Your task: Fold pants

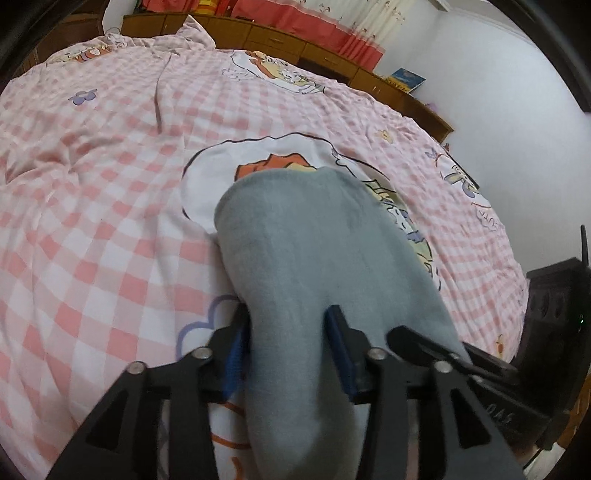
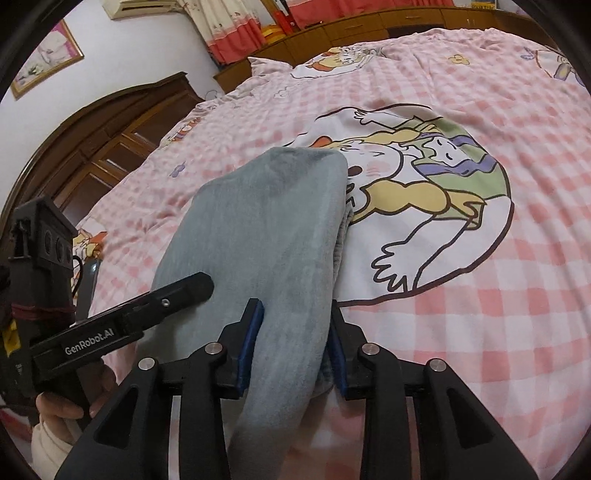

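Observation:
The grey-blue pants (image 1: 306, 240) lie as a long folded strip on the pink checked bed cover (image 1: 92, 221). My left gripper (image 1: 288, 321) has its blue-padded fingers closed on the near end of the strip. My right gripper (image 2: 295, 314) is likewise closed on the near end of the pants (image 2: 266, 221), beside the left gripper (image 2: 177, 291), which shows at the left of the right wrist view. The right gripper also shows in the left wrist view (image 1: 424, 343). The far end of the pants rests on the bed.
The bed cover (image 2: 480, 314) has large cartoon prints. Wooden drawers (image 1: 295, 44) run along the far side, a wooden cabinet (image 2: 110, 133) stands at the left, and red curtains (image 1: 314, 18) hang behind. A white wall (image 1: 498, 110) is at the right.

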The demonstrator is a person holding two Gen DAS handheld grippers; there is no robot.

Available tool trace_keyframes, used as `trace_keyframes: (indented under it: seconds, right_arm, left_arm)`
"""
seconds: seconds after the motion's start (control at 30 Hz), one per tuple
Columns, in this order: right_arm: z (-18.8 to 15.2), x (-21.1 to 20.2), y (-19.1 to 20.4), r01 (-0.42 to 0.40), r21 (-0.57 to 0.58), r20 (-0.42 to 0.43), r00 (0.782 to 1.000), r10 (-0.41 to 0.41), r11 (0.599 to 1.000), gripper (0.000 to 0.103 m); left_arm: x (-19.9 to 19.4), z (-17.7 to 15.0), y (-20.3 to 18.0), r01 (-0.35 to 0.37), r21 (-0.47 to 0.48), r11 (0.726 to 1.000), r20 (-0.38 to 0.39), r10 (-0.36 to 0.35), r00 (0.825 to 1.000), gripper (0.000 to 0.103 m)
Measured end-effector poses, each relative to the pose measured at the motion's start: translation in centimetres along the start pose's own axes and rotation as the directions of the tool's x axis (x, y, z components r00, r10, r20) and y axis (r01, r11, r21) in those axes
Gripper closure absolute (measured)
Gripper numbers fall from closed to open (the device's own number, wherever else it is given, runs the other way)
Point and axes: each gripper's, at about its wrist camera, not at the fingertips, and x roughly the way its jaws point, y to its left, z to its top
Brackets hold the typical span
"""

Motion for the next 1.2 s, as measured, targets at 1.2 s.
trace_keyframes:
  seconds: [1.2]
  right_arm:
    - [-3.8, -6.1, 3.0, 0.142, -0.146, 0.011, 0.990, -0.142, 0.979, 0.062]
  left_arm:
    - [-6.4, -4.8, -4.2, -0.170, 0.002, 0.985, 0.051, 0.169, 0.984, 0.035]
